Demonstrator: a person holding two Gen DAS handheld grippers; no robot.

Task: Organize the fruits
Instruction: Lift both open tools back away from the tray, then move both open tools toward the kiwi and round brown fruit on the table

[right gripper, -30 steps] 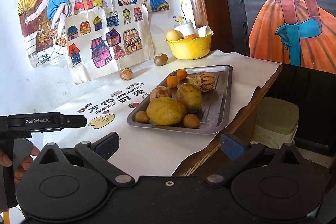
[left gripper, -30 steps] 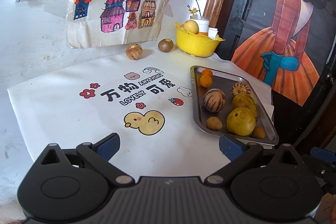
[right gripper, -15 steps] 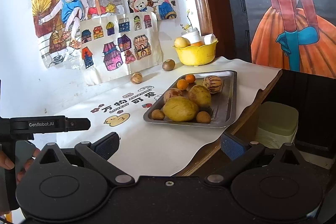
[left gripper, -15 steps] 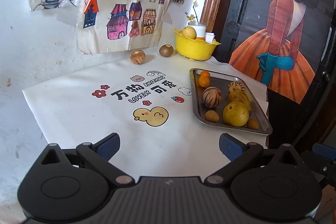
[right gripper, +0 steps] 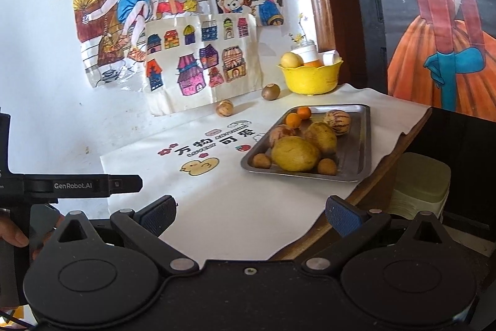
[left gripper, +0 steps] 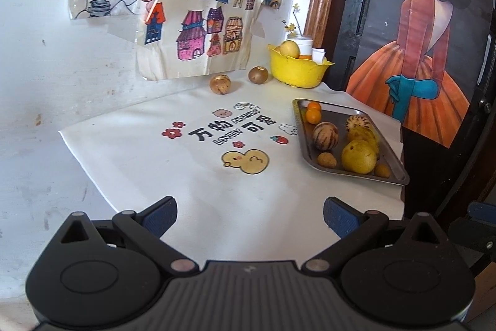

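A steel tray [left gripper: 392,155] [right gripper: 361,138] on the white printed cloth holds several fruits: a big yellow one [left gripper: 358,157] [right gripper: 294,153], striped melons [left gripper: 324,136] [right gripper: 337,118], small oranges [left gripper: 313,115] [right gripper: 293,120] and small brown fruits. Two loose round fruits [left gripper: 220,84] [left gripper: 258,74] lie by the wall. A yellow bowl [left gripper: 297,70] [right gripper: 311,78] holds a pale fruit and cups. My left gripper [left gripper: 249,216] is open over the cloth's near edge, holding nothing. My right gripper [right gripper: 249,216] is open too, well short of the tray.
The left gripper's body [right gripper: 80,185], held by a hand [right gripper: 12,234], shows at the left of the right wrist view. Drawings hang on the white wall behind. The table's wooden edge [right gripper: 365,191] drops off at the right, with a pale green box [right gripper: 418,185] below.
Both grippers have pulled back and up from the table, so the tray and fruits look smaller and farther. Nothing on the table has moved, and both grippers stay open.
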